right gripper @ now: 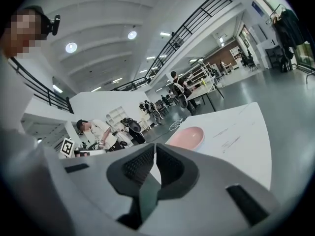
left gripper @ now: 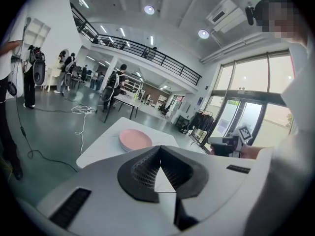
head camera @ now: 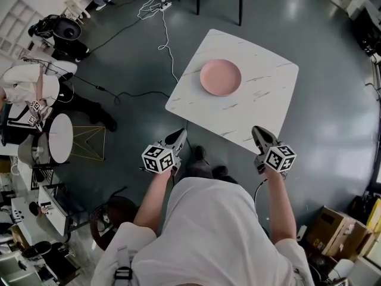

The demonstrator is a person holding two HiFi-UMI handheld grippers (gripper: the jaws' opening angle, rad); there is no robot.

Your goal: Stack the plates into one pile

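Note:
A pile of pink plates [head camera: 220, 77] rests on the white marble table [head camera: 262, 100], towards its far left part. Both grippers hover off the table's near edge, apart from the plates. My left gripper [head camera: 180, 134] is shut with nothing in it, just off the near left corner. My right gripper [head camera: 257, 131] is shut and empty over the near edge. In the left gripper view the closed gripper [left gripper: 160, 149] points at the plates [left gripper: 135, 139] on the table [left gripper: 98, 146]. The right gripper view shows the shut gripper [right gripper: 153, 146] with the plates [right gripper: 187, 137] beyond it.
Cables [head camera: 164, 16] trail over the grey floor left of the table. A dark-legged table [head camera: 240, 2] stands behind. A round white stand [head camera: 59, 137] and a person [head camera: 30, 88] are at far left. Cardboard boxes [head camera: 324, 225] sit at lower right.

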